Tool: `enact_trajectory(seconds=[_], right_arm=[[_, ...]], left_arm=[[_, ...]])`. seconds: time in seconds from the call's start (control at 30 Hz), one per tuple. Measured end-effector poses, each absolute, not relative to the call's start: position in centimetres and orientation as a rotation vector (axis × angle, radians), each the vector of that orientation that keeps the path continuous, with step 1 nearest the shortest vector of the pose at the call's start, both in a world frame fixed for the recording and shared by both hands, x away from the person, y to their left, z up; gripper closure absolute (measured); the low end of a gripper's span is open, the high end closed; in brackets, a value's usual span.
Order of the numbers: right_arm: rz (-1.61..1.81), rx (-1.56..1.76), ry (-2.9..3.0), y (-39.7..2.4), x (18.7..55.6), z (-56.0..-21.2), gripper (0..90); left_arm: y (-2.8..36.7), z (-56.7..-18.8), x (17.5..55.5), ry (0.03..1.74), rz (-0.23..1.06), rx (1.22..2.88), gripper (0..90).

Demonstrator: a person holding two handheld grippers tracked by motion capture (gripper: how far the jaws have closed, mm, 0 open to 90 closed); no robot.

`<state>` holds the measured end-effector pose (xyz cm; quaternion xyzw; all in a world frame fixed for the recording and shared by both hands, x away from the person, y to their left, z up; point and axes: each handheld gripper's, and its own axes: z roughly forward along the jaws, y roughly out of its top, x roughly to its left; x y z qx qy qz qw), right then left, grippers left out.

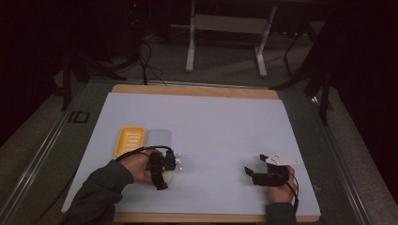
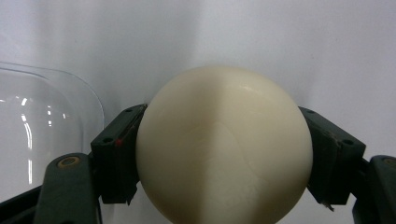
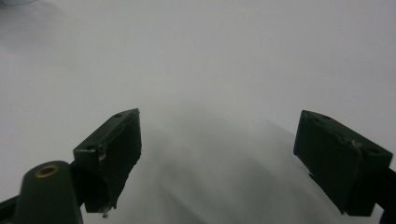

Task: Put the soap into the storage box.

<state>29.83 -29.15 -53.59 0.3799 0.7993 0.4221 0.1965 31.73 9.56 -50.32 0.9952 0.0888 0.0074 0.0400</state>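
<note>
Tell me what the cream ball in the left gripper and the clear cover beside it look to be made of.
Cream rounded ball: looks like soap or matte plastic; smooth, dull, faint moulded ridges, cannot tell which. Clear domed cover: likely thin glossy plastic; see-through, with bright light streaks and a thin rim.

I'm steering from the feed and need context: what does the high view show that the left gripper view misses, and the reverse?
High view alone: the yellow ridged soap dish, the right gripper open over the white table sheet, and the person's sleeve. Left gripper view alone: both black pads pressed against the sides of the cream rounded soap bar. Shared: the left gripper, the soap bar, the clear plastic lid.
</note>
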Motion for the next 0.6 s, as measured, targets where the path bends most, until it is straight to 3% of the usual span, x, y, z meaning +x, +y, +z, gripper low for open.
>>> enact_trajectory(seconds=[0.6], right_arm=[[1.182, 1.063, 2.239, -29.1, 29.8, -53.6, 14.9]], left_arm=[[10.3, -48.5, 32.0, 0.283, 0.063, 3.014, 25.2]])
